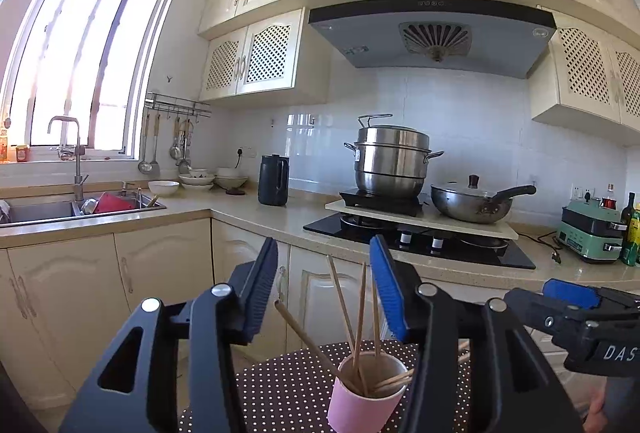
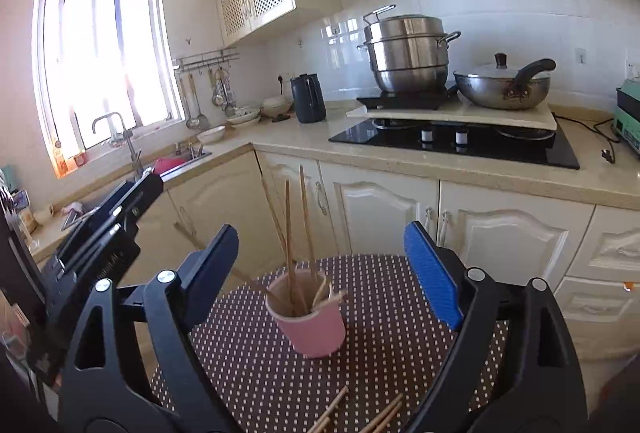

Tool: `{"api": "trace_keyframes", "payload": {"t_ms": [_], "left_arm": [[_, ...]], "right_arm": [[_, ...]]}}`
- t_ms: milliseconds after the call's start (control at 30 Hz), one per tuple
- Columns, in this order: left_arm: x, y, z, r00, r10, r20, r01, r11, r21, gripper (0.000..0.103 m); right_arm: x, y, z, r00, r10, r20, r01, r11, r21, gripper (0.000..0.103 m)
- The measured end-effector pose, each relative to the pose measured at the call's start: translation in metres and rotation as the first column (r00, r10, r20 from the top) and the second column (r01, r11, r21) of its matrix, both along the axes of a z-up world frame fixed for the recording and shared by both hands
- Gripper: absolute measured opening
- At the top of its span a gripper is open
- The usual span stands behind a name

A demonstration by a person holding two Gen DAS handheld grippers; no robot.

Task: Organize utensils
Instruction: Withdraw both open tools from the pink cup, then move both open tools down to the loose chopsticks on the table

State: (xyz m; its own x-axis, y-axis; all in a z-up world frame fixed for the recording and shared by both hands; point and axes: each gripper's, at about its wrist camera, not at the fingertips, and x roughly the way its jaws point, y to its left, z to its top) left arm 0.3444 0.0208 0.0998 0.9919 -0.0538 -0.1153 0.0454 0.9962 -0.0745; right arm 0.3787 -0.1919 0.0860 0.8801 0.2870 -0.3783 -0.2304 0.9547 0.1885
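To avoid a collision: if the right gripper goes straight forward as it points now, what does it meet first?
Probably the pink cup with chopsticks; it stands between the open jaws of the right gripper, though depth is unclear.

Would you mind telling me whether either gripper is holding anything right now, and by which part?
Nothing is held: the left gripper and right gripper are both open above the pink paper cup.

Upright chopsticks (image 2: pixel 289 229) blocking above pink cup (image 2: pixel 316 329); loose chopsticks (image 2: pixel 360 413) nearside, bare dotted tabletop (image 2: pixel 400 313) rightward.
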Motion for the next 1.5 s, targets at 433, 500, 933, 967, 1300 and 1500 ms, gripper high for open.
{"api": "trace_keyframes", "payload": {"t_ms": [433,500,933,967,1300,1500], "left_arm": [[-0.051,-0.002,-0.051,0.994,-0.030,-0.103,0.035,0.999,0.039,0.056],[-0.052,-0.002,-0.062,0.990,-0.027,-0.138,0.033,0.999,0.040,0.056],[-0.056,0.006,-0.145,0.925,-0.092,-0.370,0.086,0.996,-0.032,0.056],[-0.055,0.006,-0.149,0.918,-0.094,-0.386,0.087,0.996,-0.038,0.056],[-0.056,0.009,-0.178,0.866,-0.120,-0.486,0.098,0.993,-0.070,0.056],[-0.059,0.009,-0.188,0.845,-0.152,-0.512,0.117,0.988,-0.101,0.057]], "right_arm": [[-0.035,-0.008,-0.064,0.984,-0.004,-0.180,-0.002,0.999,-0.038,0.090],[-0.037,-0.008,-0.077,0.977,-0.016,-0.211,0.005,0.999,-0.051,0.090],[-0.040,-0.030,-0.177,0.865,-0.146,-0.479,0.116,0.989,-0.091,0.091],[-0.041,-0.031,-0.183,0.857,-0.156,-0.491,0.125,0.988,-0.095,0.091],[-0.063,-0.024,-0.212,0.823,-0.188,-0.537,0.150,0.982,-0.114,0.091],[-0.077,-0.009,-0.217,0.823,-0.218,-0.524,0.166,0.975,-0.145,0.091]]}}
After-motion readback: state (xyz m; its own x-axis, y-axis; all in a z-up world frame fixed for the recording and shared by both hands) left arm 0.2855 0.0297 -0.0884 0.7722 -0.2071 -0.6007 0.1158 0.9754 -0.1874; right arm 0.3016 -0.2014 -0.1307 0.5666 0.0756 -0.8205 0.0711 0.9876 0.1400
